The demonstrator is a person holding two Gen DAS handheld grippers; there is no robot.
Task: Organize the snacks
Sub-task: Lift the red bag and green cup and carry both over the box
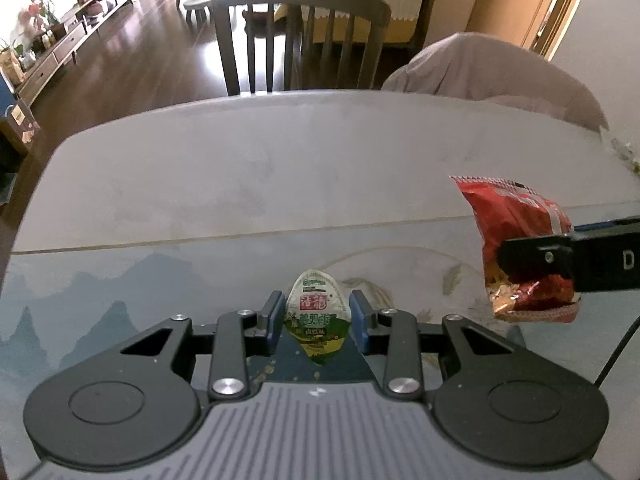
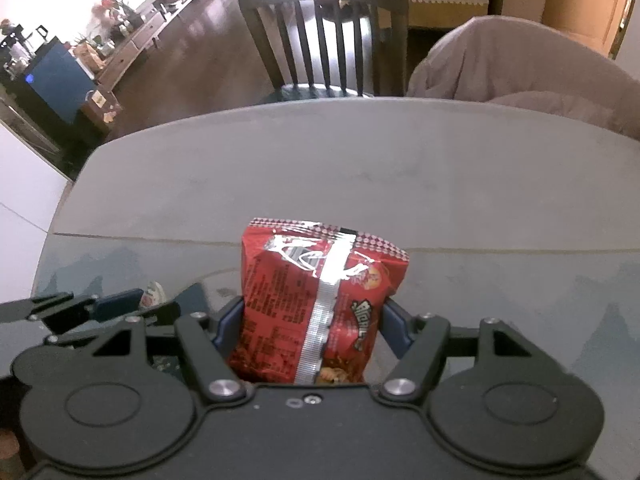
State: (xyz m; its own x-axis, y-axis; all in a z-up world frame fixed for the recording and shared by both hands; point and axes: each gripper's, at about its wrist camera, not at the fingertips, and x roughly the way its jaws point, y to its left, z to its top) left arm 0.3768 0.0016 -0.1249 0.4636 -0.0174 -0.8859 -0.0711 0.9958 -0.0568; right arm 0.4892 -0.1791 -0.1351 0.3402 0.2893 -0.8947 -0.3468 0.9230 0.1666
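Two snacks are in your grippers, both above the table (image 1: pixel 280 168), so a drop is the main risk. The small egg packet (image 1: pixel 318 316) is smooth and rounded, and I think it can slide out if you tilt. The red snack bag (image 2: pixel 316 304) is soft and may sag or crush. Your left gripper (image 1: pixel 318 320) is narrowly closed on the egg packet. Your right gripper (image 2: pixel 314 320) is about half closed, clamping the bag on both sides.

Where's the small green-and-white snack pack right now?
The green-and-white snack pack sits low in the left wrist view's centre, pinched between the left gripper pads above the table, left of the red snack bag in the right gripper.
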